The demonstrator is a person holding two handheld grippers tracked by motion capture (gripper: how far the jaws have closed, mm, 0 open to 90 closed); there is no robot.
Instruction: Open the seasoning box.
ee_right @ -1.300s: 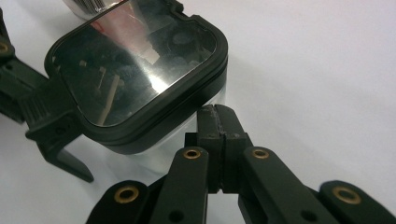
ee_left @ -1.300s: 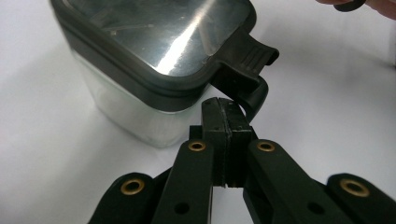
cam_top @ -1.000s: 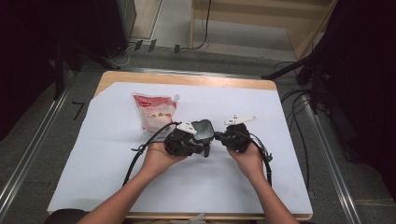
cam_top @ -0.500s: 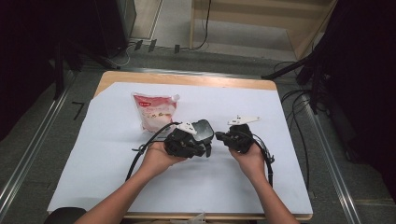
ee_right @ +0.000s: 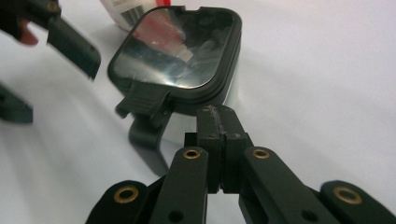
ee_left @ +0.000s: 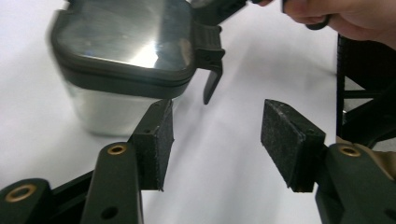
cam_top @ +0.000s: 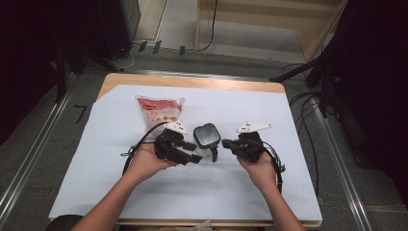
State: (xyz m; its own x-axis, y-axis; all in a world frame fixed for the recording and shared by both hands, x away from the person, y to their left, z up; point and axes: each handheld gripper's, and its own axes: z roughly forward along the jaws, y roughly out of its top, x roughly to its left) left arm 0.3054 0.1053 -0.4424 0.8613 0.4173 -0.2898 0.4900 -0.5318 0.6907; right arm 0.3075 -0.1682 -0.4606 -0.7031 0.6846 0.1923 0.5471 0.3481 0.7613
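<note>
A: Where's the container (cam_top: 207, 136)?

B: High view: standing on the white sheet (cam_top: 96, 173), dead center between the two grippers. Square body with metal walls, dark lid with a shiny top, and a black latch flap (cam_top: 214, 153) hanging at its 6 o'clock.

A: Left gripper (cam_top: 192, 151)?

B: At the container's 9 o'clock, held in the person's left hand (cam_top: 144, 161). Jaws have just been opening and stand spread with nothing between them. In the left gripper view the container (ee_left: 123, 60) sits at 11 o'clock from the pads (ee_left: 156, 140), close but clear of them. Bare sheet shows through the gap.

A: Right gripper (cam_top: 230, 143)?

B: At the container's 3 o'clock, in the right hand (cam_top: 262, 166). Jaws pressed together, no gap, nothing pinched. In the right gripper view the closed tips (ee_right: 217, 123) sit right at the lid's near edge, beside the latch (ee_right: 142, 105). Can't tell if they touch the lid.

A: Anything else on the table?

B: A red-and-white spout pouch (cam_top: 160, 110) lying flat at the container's 11 o'clock, apart from it. Its reflection shows in the lid in the right gripper view. Cables trail from both grippers toward the person.
</note>
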